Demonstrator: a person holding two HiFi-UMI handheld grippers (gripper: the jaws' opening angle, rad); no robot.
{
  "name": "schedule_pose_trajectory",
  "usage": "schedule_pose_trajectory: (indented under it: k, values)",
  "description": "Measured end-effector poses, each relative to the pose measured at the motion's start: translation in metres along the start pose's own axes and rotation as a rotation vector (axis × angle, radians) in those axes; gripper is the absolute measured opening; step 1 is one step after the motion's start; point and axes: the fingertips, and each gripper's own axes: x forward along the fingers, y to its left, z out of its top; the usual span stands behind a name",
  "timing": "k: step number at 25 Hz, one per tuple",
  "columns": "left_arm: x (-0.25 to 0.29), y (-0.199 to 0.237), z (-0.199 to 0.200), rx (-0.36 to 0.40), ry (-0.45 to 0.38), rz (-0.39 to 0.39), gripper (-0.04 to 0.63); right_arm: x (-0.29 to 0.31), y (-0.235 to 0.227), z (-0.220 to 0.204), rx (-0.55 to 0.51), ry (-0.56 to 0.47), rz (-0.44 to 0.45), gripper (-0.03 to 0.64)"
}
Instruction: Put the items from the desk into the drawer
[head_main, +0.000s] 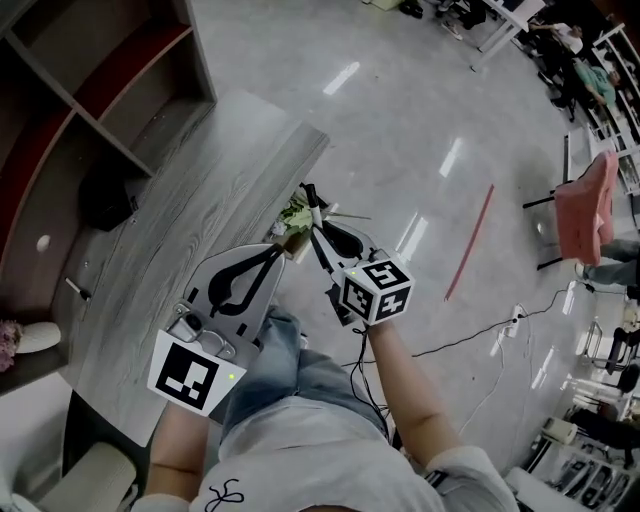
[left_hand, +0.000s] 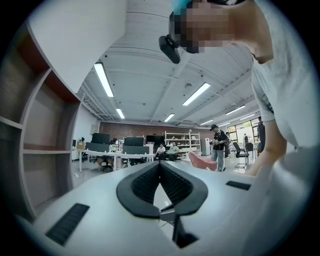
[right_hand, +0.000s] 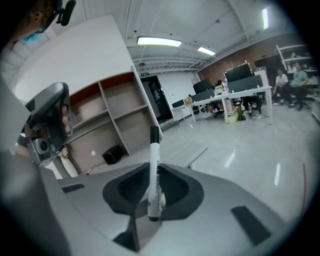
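Right gripper (right_hand: 153, 187) clenched on marker (right_hand: 154, 160), pinched near tail, upright. Left gripper (left_hand: 160, 175) closed, empty. Risk: long marker could pivot, slip loose over floor (head_main: 400, 120) beyond desk (head_main: 200, 220) edge.

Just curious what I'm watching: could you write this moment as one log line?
left gripper: shut, empty | right gripper: shut on white marker pen with black cap | grey wood-grain desk: on person's left
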Motion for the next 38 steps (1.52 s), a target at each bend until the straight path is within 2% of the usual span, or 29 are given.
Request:
schedule_pose_trajectory:
  k: [12, 21, 26, 38]
  values:
    - [0.016, 0.033, -0.033, -0.028, 0.033, -0.04, 0.009, 0.055, -0.05, -0.091, 0.113, 0.211, -0.103, 0.071]
    - [0.02, 0.043, -0.047, -0.054, 0.041, -0.052, 0.009, 0.073, -0.062, -0.131, 0.149, 0.316, -0.13, 0.072]
    - [0.018, 0.049, -0.05, -0.044, 0.047, -0.05, 0.009, 0.088, -0.067, -0.141, 0.17, 0.351, -0.138, 0.072]
    - [0.01, 0.073, -0.057, -0.055, 0.063, -0.007, 0.009, 0.142, -0.059, -0.129, 0.18, 0.364, -0.107, 0.072]
